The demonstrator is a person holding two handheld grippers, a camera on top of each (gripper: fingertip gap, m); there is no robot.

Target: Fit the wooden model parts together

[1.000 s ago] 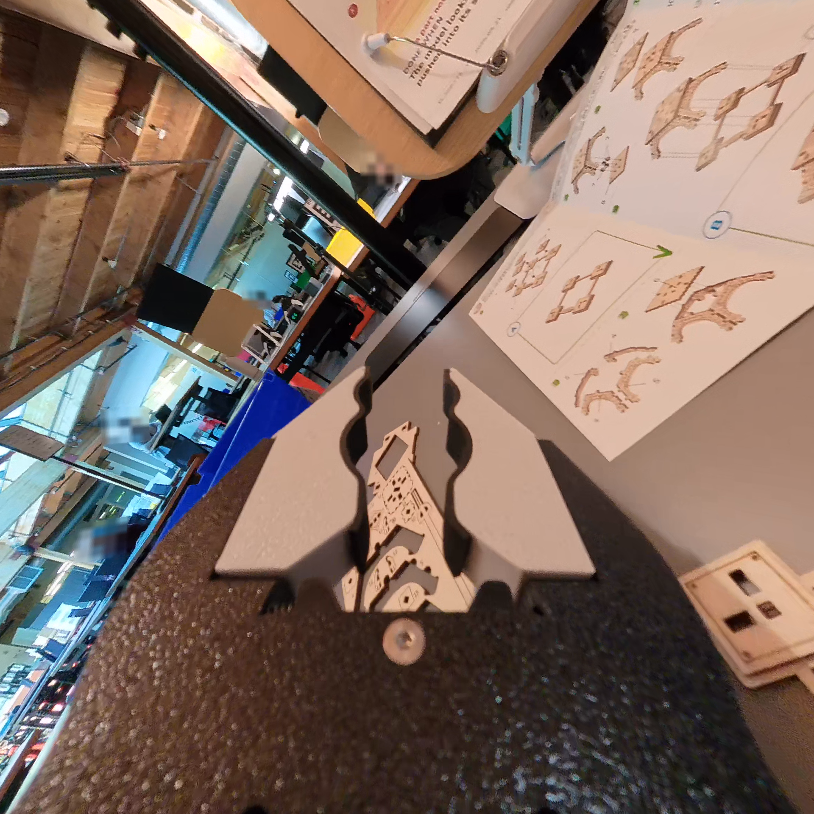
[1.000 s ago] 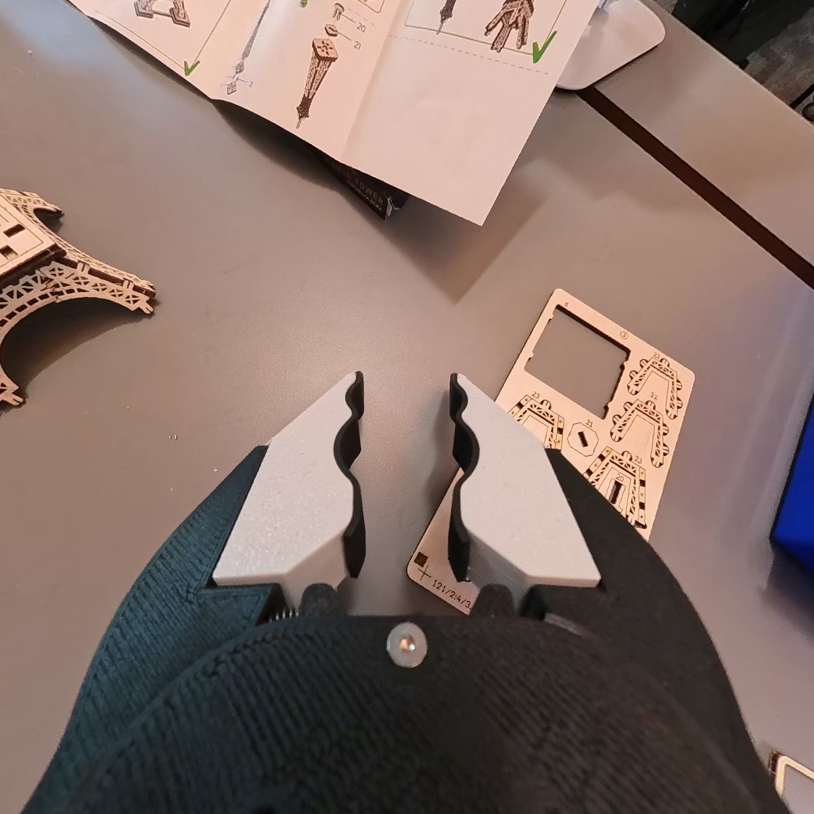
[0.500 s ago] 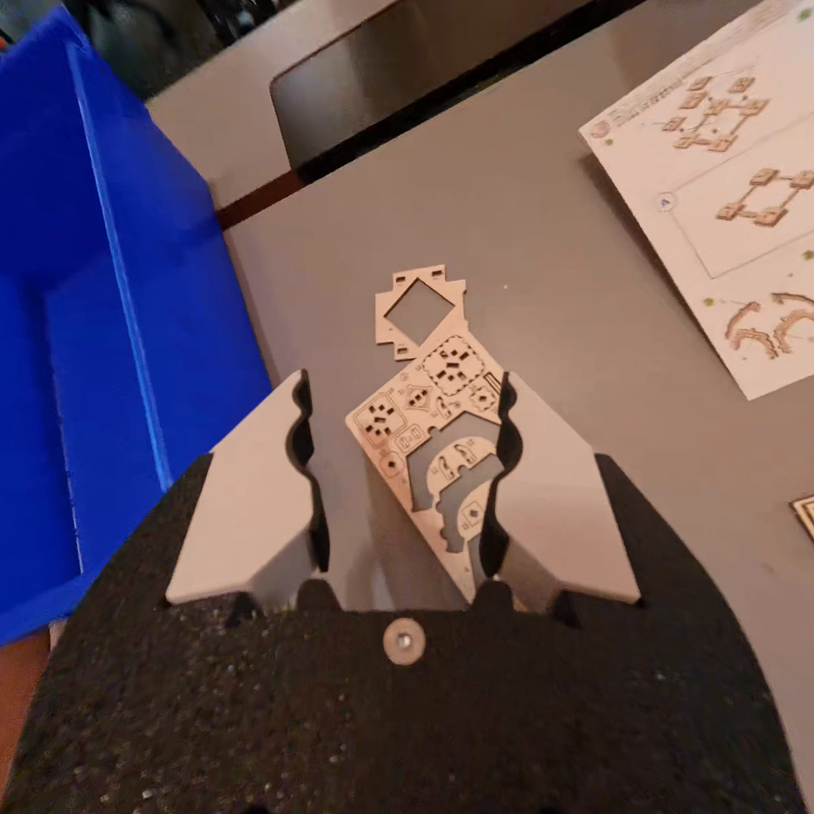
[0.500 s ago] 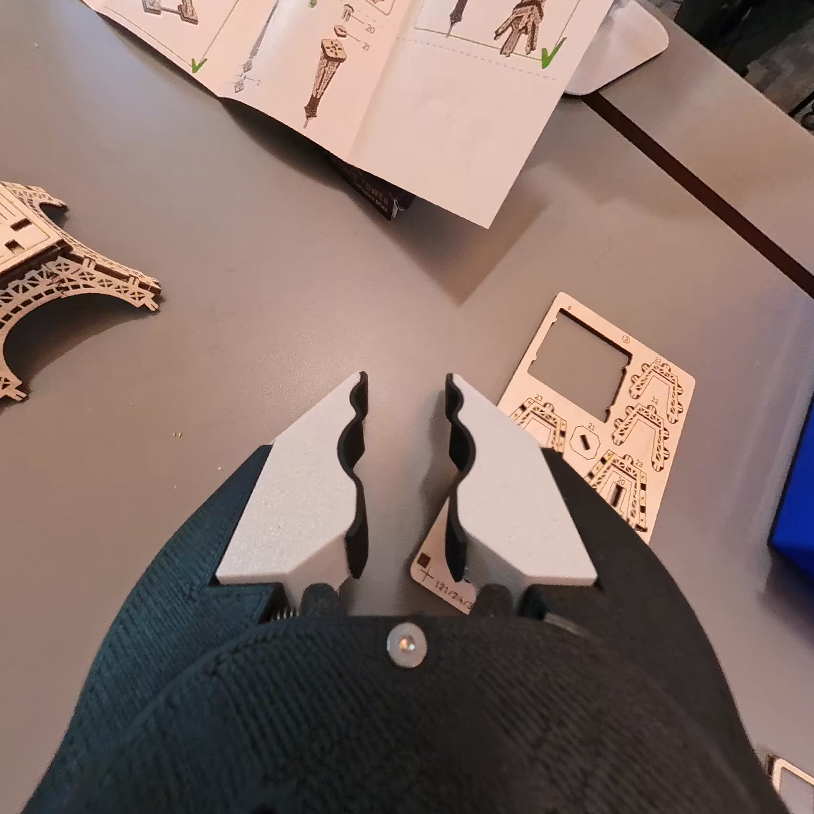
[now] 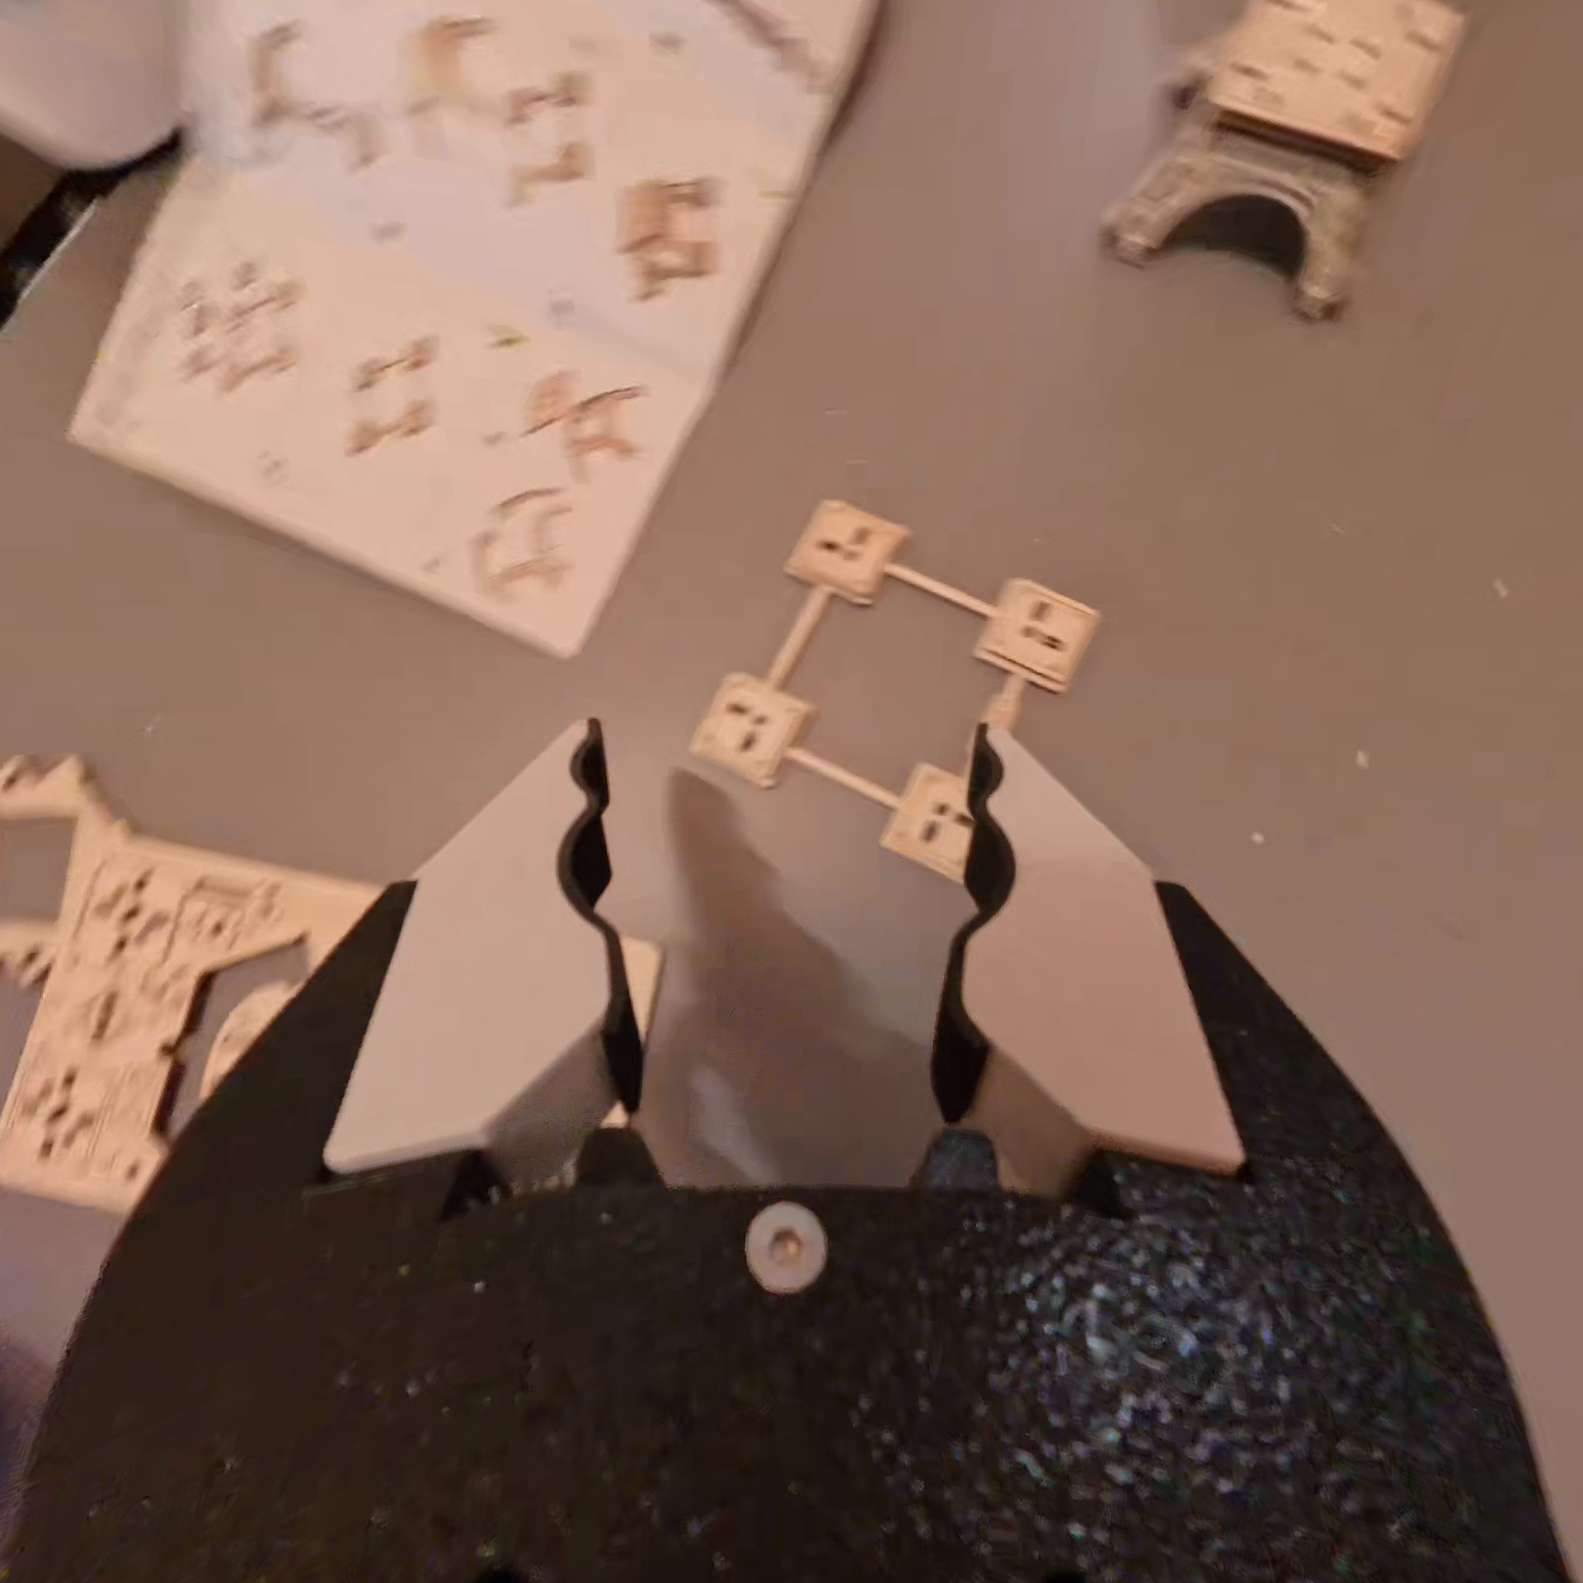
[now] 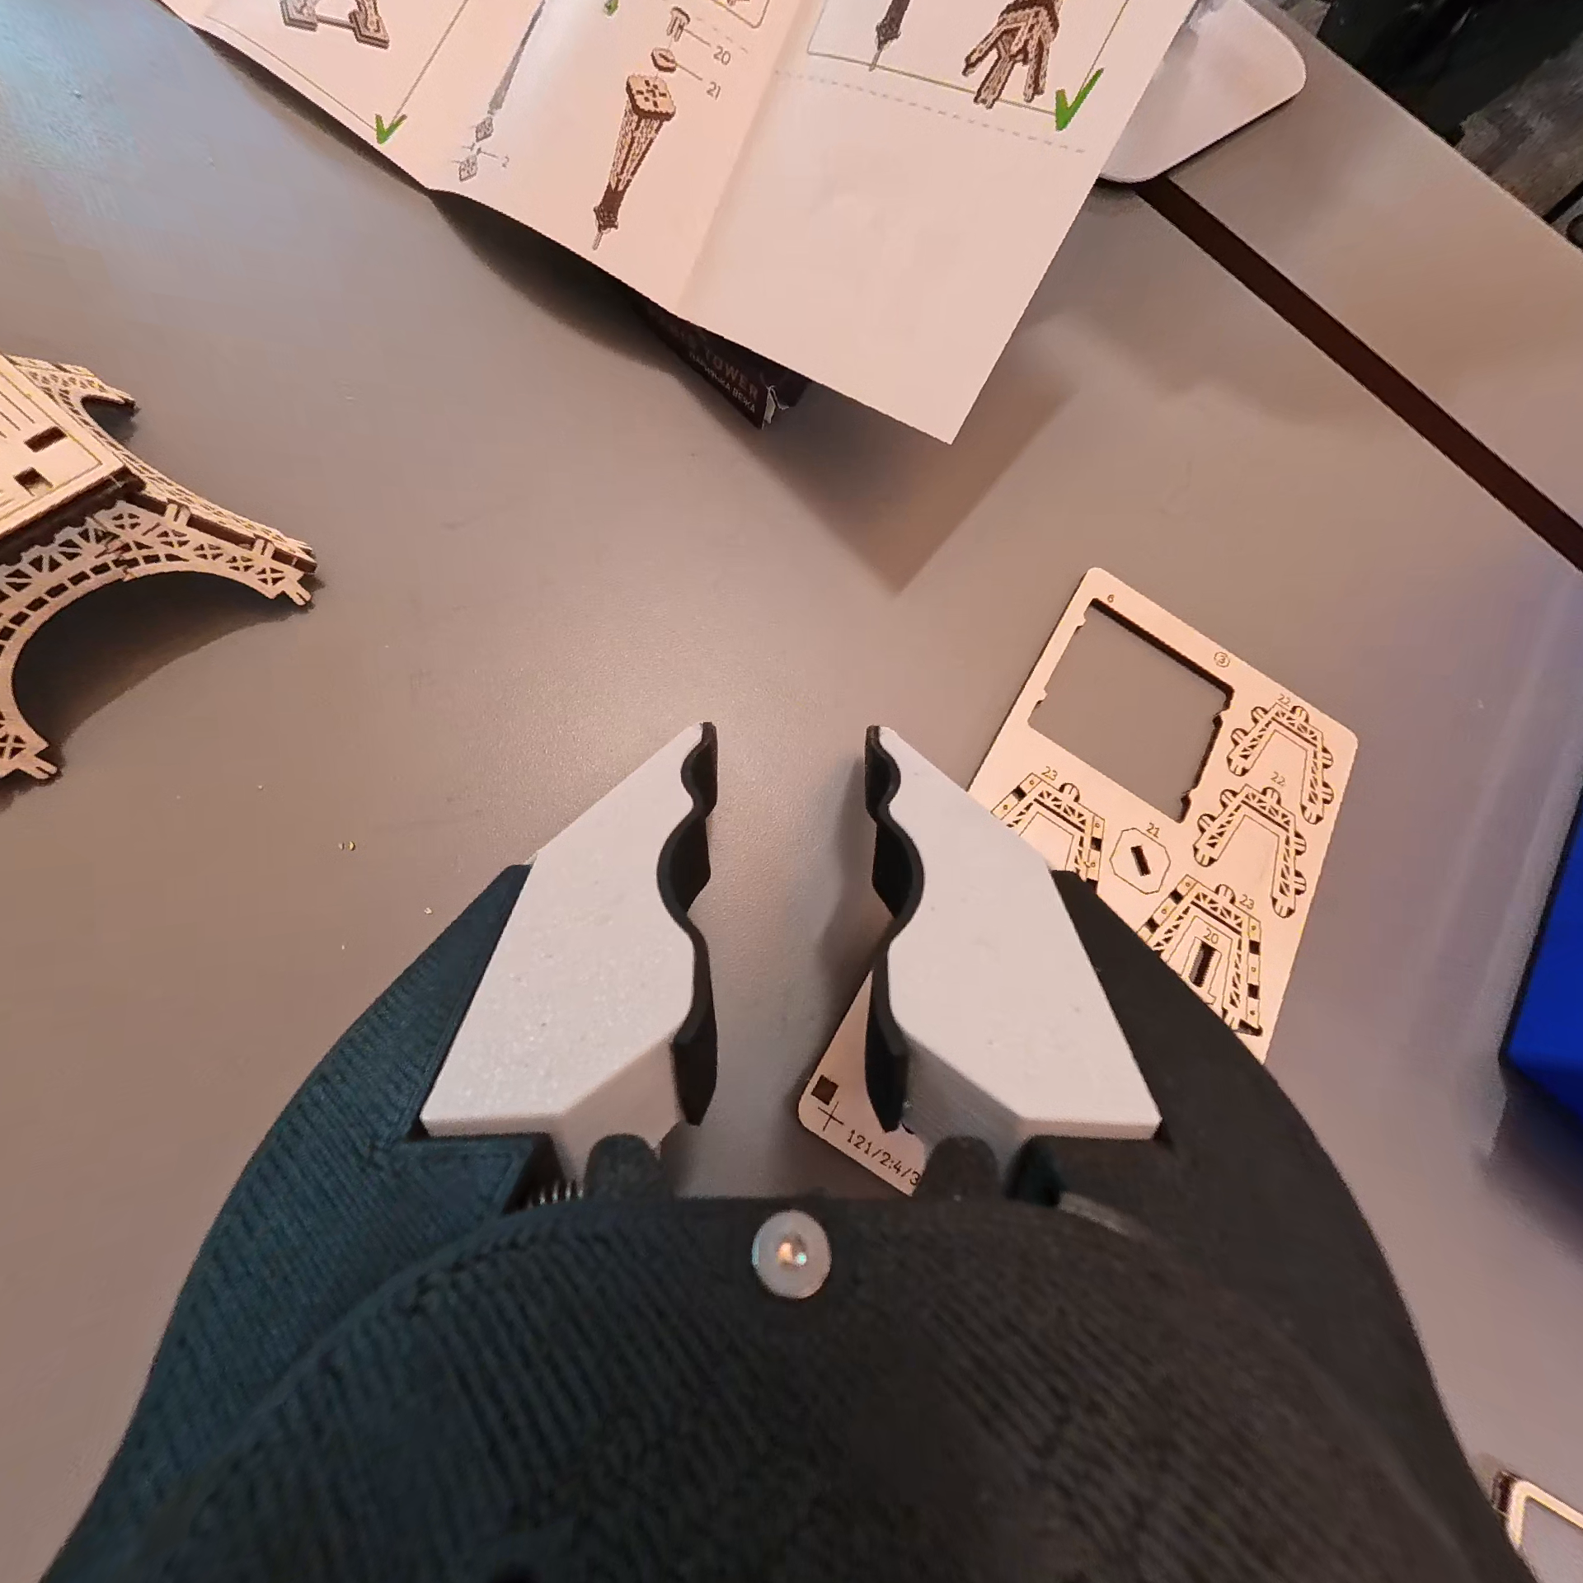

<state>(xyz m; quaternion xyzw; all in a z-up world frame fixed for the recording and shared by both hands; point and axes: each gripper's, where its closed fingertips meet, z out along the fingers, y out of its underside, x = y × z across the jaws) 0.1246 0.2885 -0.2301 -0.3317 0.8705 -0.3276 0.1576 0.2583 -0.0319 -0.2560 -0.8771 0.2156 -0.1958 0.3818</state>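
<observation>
In the left wrist view, my left gripper [image 5: 786, 737] is wide open and empty, low over the grey table. A wooden square frame with four corner pads [image 5: 895, 694] lies flat just beyond its right fingertip. A wooden parts sheet [image 5: 111, 985] lies at the left, partly under the left finger. The assembled tower base [image 5: 1285, 146] stands at the top right. My right gripper [image 6: 790, 737] is open and empty above bare table. Another parts sheet [image 6: 1199, 814] lies under and beyond its right finger. The tower base also shows in the right wrist view [image 6: 103, 531], far left.
An unfolded instruction sheet [image 5: 428, 300] lies at the back left and also shows in the right wrist view [image 6: 771, 128], over a dark box [image 6: 728, 377]. A blue bin [image 6: 1550, 985] stands at the right edge. A white object [image 6: 1225, 86] sits at the table's far edge. There is about 35 centimetres between the tips of the two grippers. It is some 15 centimetres from my right tips to the assembled tower base [image 5: 1285, 146].
My left gripper came down, let go of the wooden parts sheet on the table, opened wide and swung right to the square frame. The right gripper has barely moved.
</observation>
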